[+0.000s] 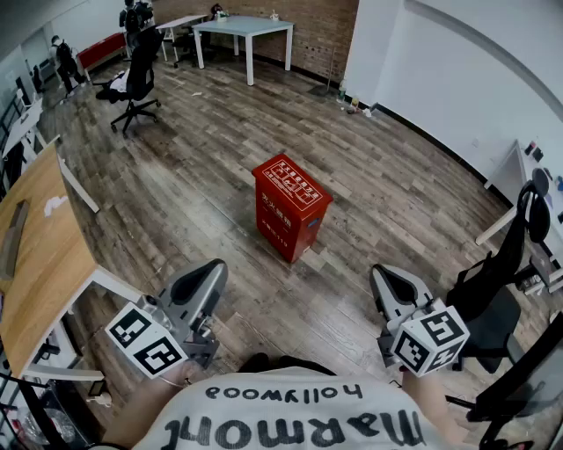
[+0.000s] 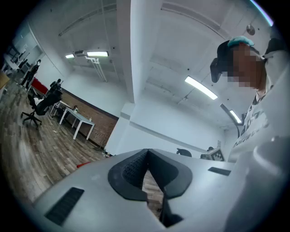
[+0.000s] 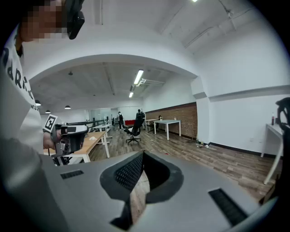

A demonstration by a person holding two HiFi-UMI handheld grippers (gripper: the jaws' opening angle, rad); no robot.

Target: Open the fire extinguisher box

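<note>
The red fire extinguisher box [image 1: 291, 207] stands upright on the wooden floor in the middle of the head view, its lid down, with white print on the top and front. Both grippers are held low and close to the person's body, well short of the box. My left gripper [image 1: 208, 274] sits at the lower left, and its jaws [image 2: 147, 154] meet at the tips with nothing between them. My right gripper [image 1: 385, 283] is at the lower right, shut and empty [image 3: 142, 156]. In the right gripper view the left gripper [image 3: 68, 136] shows off to the side.
A wooden desk [image 1: 35, 237] runs along the left. One black office chair [image 1: 497, 299] stands close on the right, another [image 1: 136, 83] farther back. A white table [image 1: 246, 26] and a brick wall are at the far end, with people standing there.
</note>
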